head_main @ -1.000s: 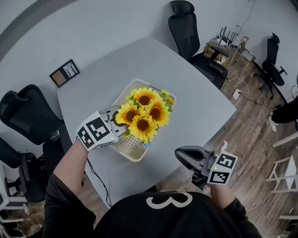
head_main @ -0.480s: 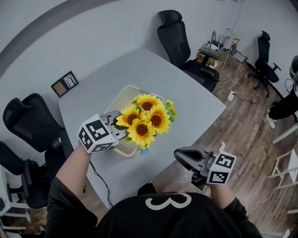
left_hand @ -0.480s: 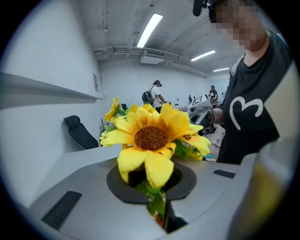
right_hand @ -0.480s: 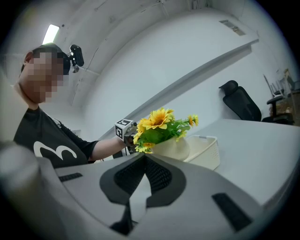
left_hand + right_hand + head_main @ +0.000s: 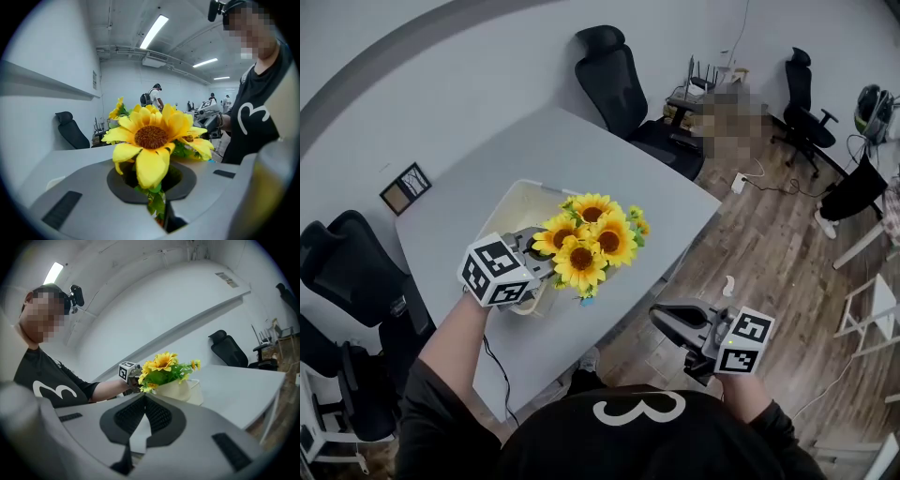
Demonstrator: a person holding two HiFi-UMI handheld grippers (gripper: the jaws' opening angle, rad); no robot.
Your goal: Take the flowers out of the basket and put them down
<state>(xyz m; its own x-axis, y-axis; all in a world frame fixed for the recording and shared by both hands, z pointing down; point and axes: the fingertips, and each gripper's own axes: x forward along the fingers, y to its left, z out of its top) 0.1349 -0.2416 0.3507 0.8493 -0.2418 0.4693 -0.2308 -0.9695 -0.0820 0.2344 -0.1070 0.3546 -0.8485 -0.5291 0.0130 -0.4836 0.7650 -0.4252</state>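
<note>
In the head view, flowers (image 5: 591, 241) and left gripper (image 5: 546, 263) hide the near side of the basket (image 5: 519, 201).

Grey bench (image 5: 553, 155) ringed by office chairs on a wood floor (image 5: 787, 272).
Black high-backed chair (image 5: 614, 75) drawn up at the bench's far edge; another black chair (image 5: 347, 267) just off its left side; a third (image 5: 802, 84) well apart near the far wall. Small framed picture (image 5: 405, 187) low by the curved wall, left of the bench. Cable (image 5: 757, 172) trailing over the floor. Strip light (image 5: 157, 29) overhead, people (image 5: 154, 96) far back in the room.
</note>
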